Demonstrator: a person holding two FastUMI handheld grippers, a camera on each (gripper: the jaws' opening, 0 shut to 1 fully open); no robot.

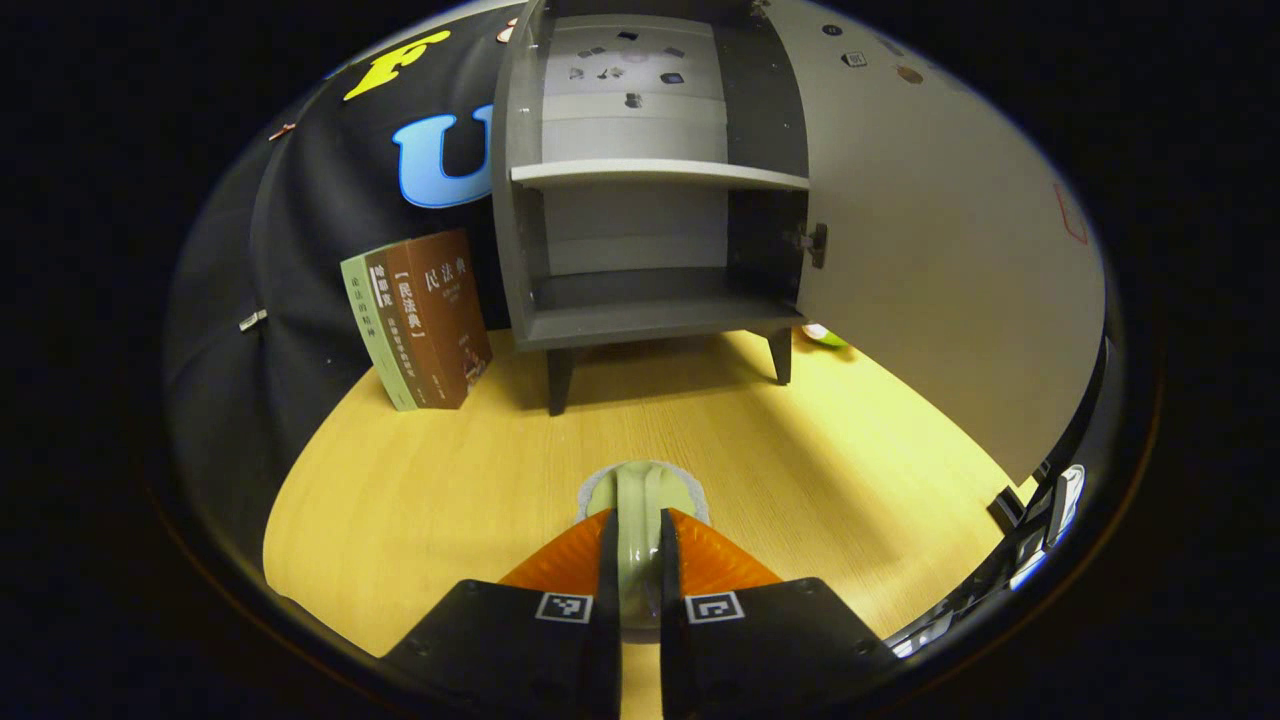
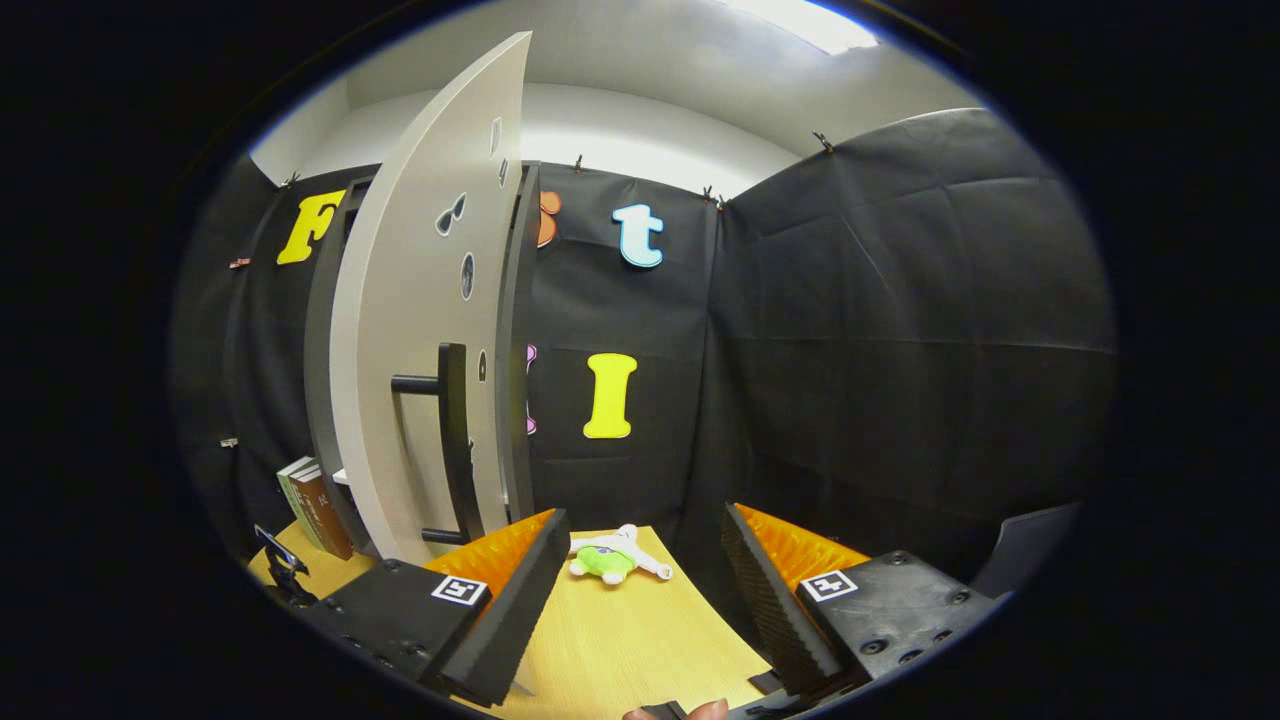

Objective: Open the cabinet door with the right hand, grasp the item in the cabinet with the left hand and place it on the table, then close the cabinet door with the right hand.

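Wood-grain tabletop runs under everything, with black cloth behind. At the left of the left gripper view a few books lean against the cloth, just beside the grey cabinet, whose shelves look bare. Its door stands swung wide to the right. Low in the middle of that view the left gripper has its fingers closed on a pale green item, seemingly a small dish or cup held by its rim; the item sits low over the table, and whether it already rests on the wood cannot be told.

In the right gripper view the same door is seen edge-on at the left, its dark bar handle facing the camera. A small green and white plush toy lies on the table further back. The right gripper hangs with its fingers spread wide, near the handle but not touching it.

Judging by this, the placing step is in hand. Next the left gripper would need to release the item once it is settled, and the right gripper would need to reach left to the handle and swing the door shut.
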